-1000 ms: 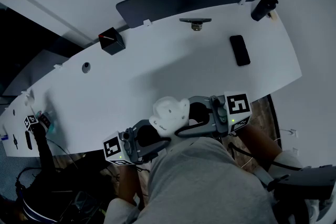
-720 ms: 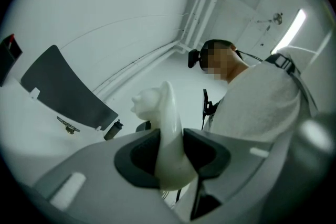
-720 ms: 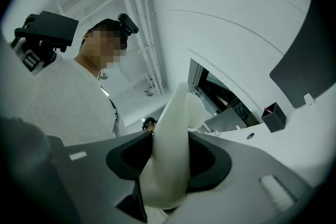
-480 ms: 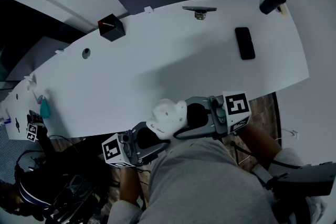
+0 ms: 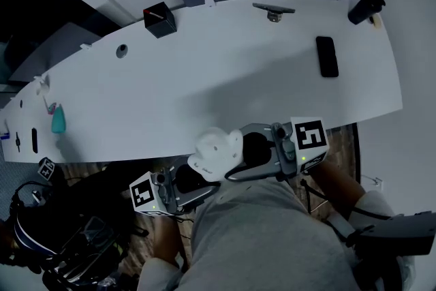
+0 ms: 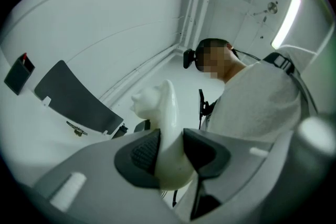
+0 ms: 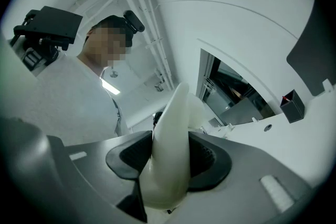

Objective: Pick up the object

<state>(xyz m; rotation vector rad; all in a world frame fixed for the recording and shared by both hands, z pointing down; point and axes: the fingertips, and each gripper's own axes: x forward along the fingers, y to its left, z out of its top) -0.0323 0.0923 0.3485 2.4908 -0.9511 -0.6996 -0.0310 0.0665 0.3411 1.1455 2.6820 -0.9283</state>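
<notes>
The person is holding a white animal figurine close to the chest, by the near edge of the white table, and both claws are clenching on it at once. The left gripper is pinching the figurine's lower body between its dark pads, with the head and ears poking out above the jaws. The right gripper is squeezing the same piece from the other side, its pads pressing on a smooth, tapering part. As I judge it, the risk is coming from that glossy, curved surface. Neither pair of pads is sitting on a flat face, so the piece is liable to start pivoting or squirting out if one hand is pulling or twisting against the other. Held up off the table like this, a slip is probably going to mean a drop, and a hard figurine could be chipping on landing. Easing one claw off while the other is gripping off-centre would be inviting the same tilt.
</notes>
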